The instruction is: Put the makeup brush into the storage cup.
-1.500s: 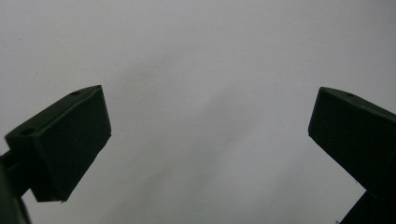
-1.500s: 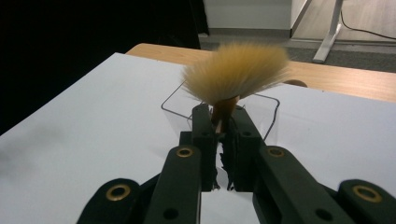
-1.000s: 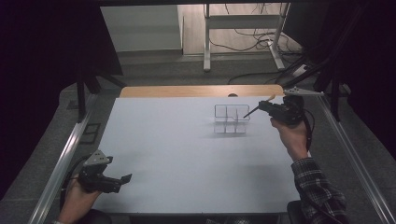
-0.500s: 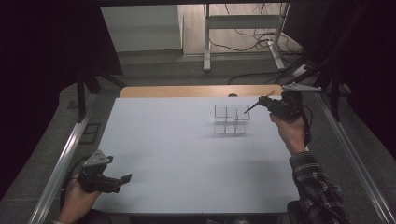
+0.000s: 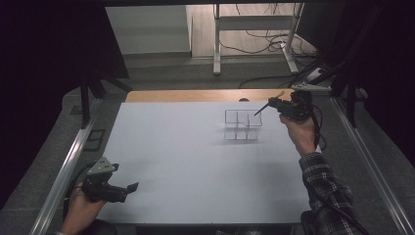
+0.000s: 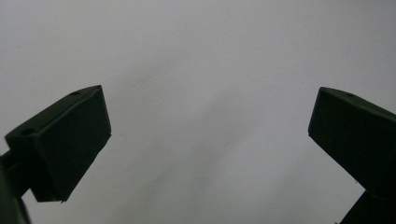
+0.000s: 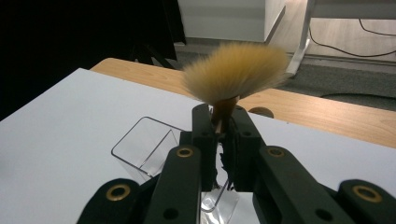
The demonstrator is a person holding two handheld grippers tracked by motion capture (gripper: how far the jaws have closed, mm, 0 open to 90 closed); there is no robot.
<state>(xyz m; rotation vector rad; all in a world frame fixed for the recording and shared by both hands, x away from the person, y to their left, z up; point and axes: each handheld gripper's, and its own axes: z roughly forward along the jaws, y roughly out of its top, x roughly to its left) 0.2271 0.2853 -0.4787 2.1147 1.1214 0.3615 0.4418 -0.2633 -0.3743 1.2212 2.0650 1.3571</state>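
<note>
Currently, your left hand-held gripper (image 5: 131, 186) rests low at the near left corner of the counter (image 5: 186, 161), jaws spread wide with nothing between them; the left gripper view looks onto bare white surface between the two black pads. Keep it parked there; it is well apart from the work.

Moving right across the counter, the clear acrylic organizer (image 5: 242, 125) stands toward the far right, divided into several open-topped compartments. Treat it as light and easily nudged: its walls are thin, stiff and slick, so a sideways knock could slide or tip it. No other item stands on the white surface around it.

Farther right, your right hand-held gripper (image 5: 272, 103) is closed fully on a makeup brush (image 7: 233, 74), clamping the handle just below the bristle head. In the high view the dark handle (image 5: 260, 108) slants down and left, its tip over the organizer's right rear compartment; whether it has entered the compartment cannot be told. The brush judges as very light, with a stiff, narrow, smooth handle and a soft fan of tan bristles. Hold it on the handle, never on the bristles, which would splay and offer no grip. A thin round handle can pivot in flat pads, so expect it to swing if the tip catches a divider wall.

Beyond the organizer, the wooden edge strip (image 5: 195, 95) borders the far side and obstructs nothing.
</note>
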